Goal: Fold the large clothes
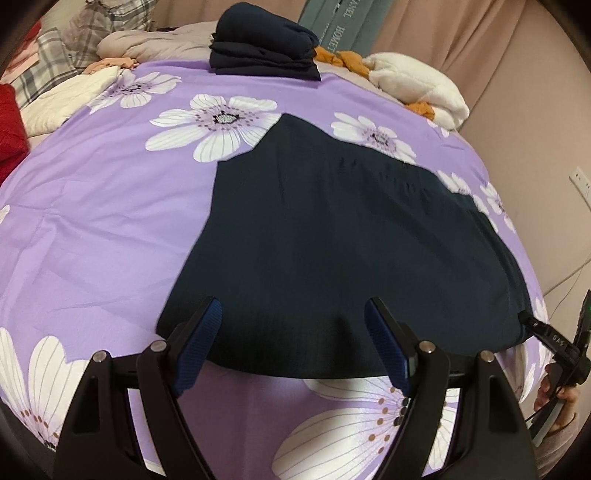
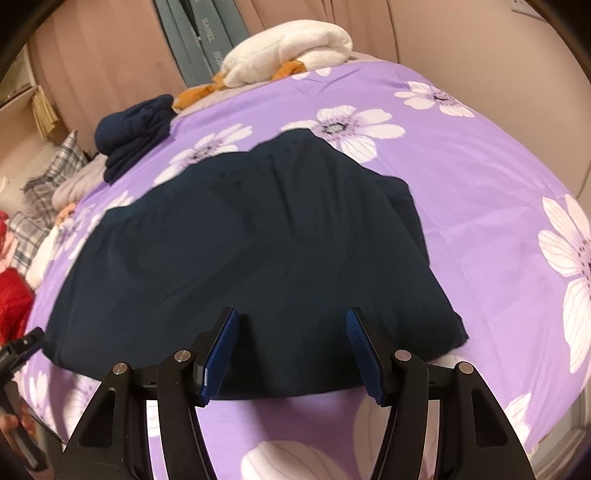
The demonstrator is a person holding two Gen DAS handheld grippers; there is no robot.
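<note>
Two tools, left tool (image 1: pixel 291 325) and right tool (image 2: pixel 291 332), hover with jaws wide and empty over the near hem of the dark garment (image 1: pixel 332 236) lying flat on the bed (image 1: pixel 92 221). Good practice: pinch both corners evenly, then fold away. Beyond sits a folded pile (image 1: pixel 262 44).

Grey-green hanging cloth (image 1: pixel 334 27): "HOME" readable (upside down in left view); other lettering unclear.
</note>
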